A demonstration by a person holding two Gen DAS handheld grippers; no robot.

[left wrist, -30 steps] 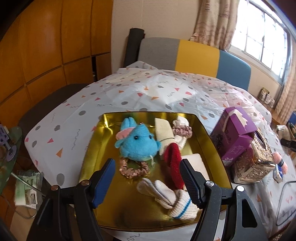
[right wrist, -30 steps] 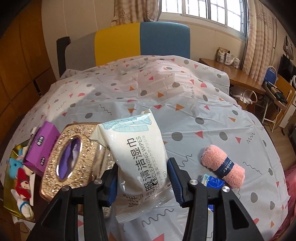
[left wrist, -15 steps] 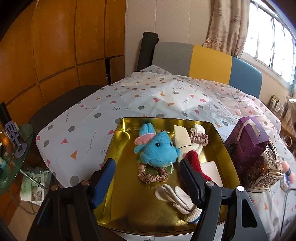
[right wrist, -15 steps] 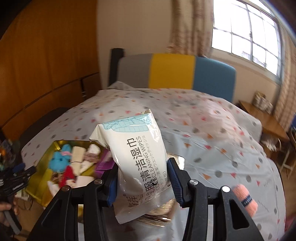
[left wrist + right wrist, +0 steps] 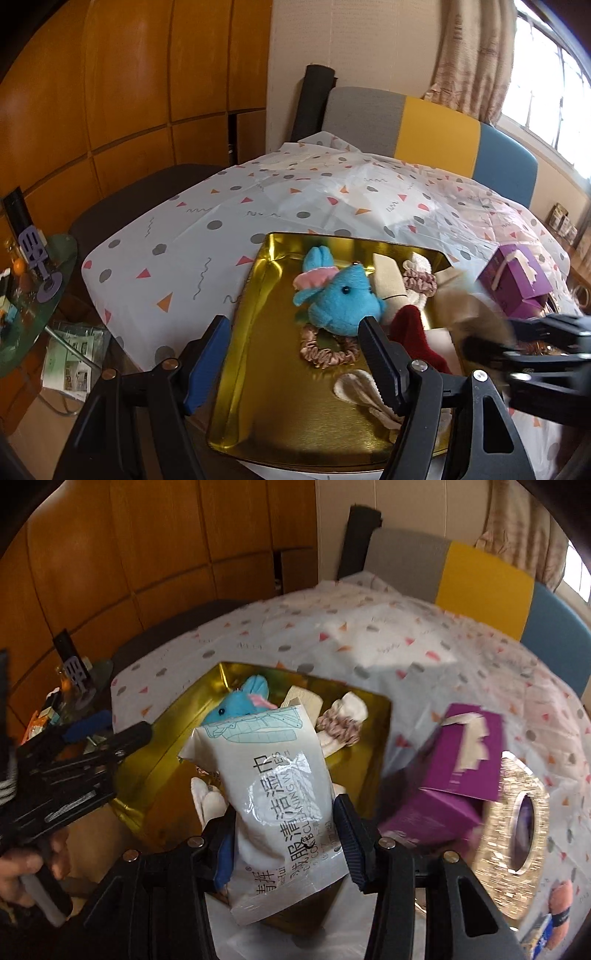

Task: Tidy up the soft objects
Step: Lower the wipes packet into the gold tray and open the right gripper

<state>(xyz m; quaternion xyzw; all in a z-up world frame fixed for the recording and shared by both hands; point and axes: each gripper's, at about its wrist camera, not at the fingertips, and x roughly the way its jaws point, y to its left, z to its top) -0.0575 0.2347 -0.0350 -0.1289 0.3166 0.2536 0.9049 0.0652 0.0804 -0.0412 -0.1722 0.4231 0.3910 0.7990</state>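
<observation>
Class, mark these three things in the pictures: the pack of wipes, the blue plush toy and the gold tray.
pack of wipes (image 5: 280, 805): right wrist view, on the printed front of the pack.
blue plush toy (image 5: 341, 301): left wrist view, on its blue face.
gold tray (image 5: 280, 402): left wrist view, on the bare floor.

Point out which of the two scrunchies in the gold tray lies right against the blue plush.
The beige-pink scrunchie, lying flat just under the blue plush at its near side. The mauve scrunchie sits farther back in the gold tray.
</observation>
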